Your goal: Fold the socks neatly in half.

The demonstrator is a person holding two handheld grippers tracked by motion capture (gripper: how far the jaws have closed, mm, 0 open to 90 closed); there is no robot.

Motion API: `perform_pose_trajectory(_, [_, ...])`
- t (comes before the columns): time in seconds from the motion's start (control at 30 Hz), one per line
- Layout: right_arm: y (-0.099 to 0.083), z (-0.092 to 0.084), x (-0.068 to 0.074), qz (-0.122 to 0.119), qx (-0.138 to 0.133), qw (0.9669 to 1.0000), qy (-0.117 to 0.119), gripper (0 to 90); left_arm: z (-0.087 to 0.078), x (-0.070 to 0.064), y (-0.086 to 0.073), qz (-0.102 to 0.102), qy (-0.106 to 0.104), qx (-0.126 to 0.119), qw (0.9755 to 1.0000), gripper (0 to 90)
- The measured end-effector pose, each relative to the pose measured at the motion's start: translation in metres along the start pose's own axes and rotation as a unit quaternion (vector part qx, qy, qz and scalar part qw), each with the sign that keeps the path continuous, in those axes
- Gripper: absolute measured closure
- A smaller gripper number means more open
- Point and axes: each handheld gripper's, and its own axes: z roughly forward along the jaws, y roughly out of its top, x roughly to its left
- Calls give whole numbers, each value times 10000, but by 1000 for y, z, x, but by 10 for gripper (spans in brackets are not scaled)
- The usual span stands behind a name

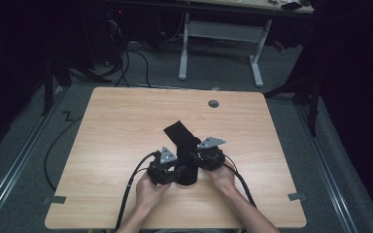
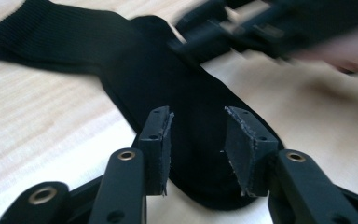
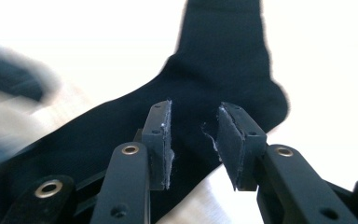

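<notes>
A black sock (image 1: 180, 137) lies flat on the wooden table (image 1: 116, 126), its ribbed cuff toward the far side and its toe toward the person. My left gripper (image 1: 178, 173) hovers over the toe end; in the left gripper view its jaws (image 2: 198, 122) stand apart with the sock (image 2: 158, 74) beneath them and nothing pinched. My right gripper (image 1: 194, 158) is over the sock's heel part from the right; its jaws (image 3: 195, 117) are also apart above the sock (image 3: 223, 60). The right gripper (image 2: 261, 28) appears blurred in the left gripper view.
A grey round grommet (image 1: 213, 103) sits near the table's far edge. Beyond the table stands a desk with white legs (image 1: 183, 48), and cables (image 1: 126, 63) run over the grey floor. Two tape marks (image 1: 58, 199) stick to the table's near corners.
</notes>
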Motion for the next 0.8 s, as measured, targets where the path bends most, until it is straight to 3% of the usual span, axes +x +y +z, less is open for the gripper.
perform_pose_trajectory(0.2, [-15,7,12,-163,241,9995,90,613,24,17,0,-282,354,178,9988,569])
perform_pose_trajectory(0.3, [-22,5,15,-103,162,9997,148,609,33,22,5,-240,460,252,9983,544])
perform_pose_trajectory(0.47, [-25,1,24,-311,179,9993,125,608,46,26,17,-190,546,268,9980,537])
perform_pose_trajectory(0.8, [-33,-7,29,-372,102,9990,213,609,55,43,26,-252,742,399,9961,534])
